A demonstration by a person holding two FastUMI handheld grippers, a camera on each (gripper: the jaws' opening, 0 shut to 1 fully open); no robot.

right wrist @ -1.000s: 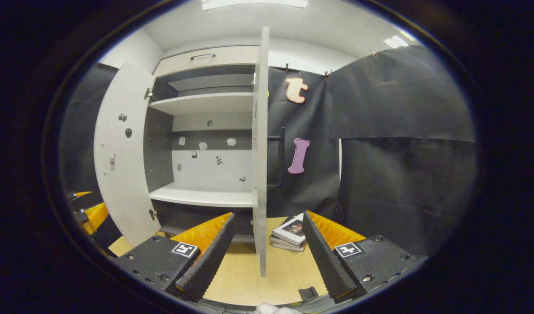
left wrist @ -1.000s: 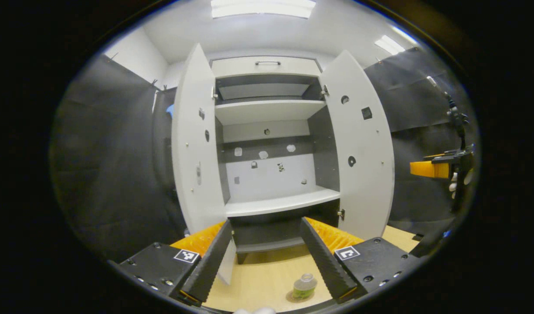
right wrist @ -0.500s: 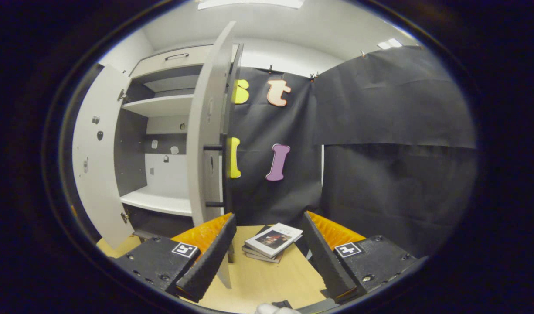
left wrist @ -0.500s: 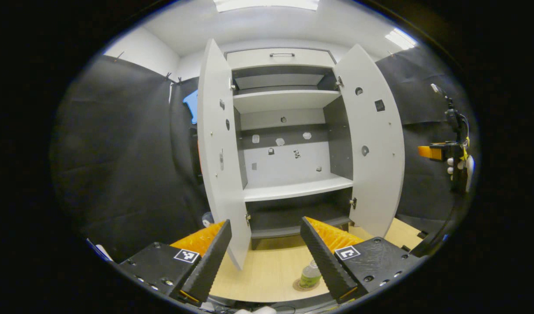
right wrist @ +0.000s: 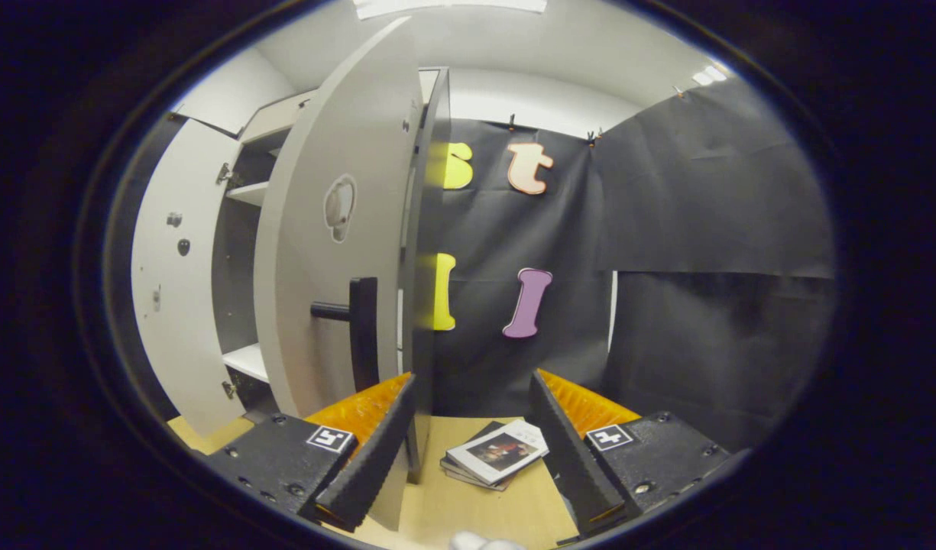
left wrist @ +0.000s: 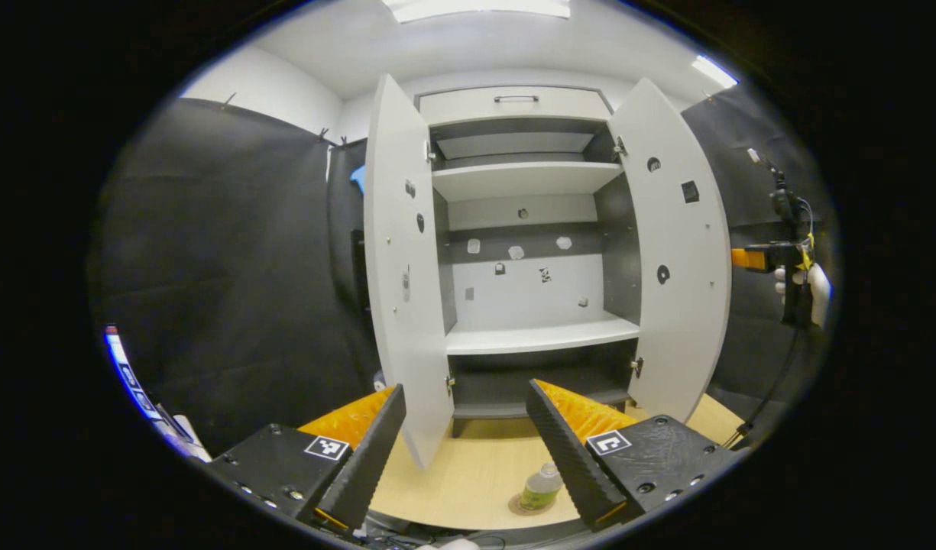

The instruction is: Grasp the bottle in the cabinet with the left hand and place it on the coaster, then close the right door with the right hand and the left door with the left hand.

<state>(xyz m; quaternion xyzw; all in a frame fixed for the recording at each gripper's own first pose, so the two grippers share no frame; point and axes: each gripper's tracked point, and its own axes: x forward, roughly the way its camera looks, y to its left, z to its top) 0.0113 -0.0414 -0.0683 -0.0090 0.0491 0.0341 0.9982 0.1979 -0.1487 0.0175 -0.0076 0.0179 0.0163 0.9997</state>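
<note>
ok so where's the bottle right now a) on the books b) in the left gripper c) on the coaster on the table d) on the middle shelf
c: the bottle stands on the coaster on the table, free of the open left gripper.

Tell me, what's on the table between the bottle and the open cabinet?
Nothing: in the left gripper view, bare table separates the bottle from the cabinet.

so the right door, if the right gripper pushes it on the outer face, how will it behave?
The right door looks like a rigid flat panel, so it should swing as one piece without flexing. It hangs on side hinges, so a push near the handle probably needs least effort. The right gripper is open and beside it.
</note>
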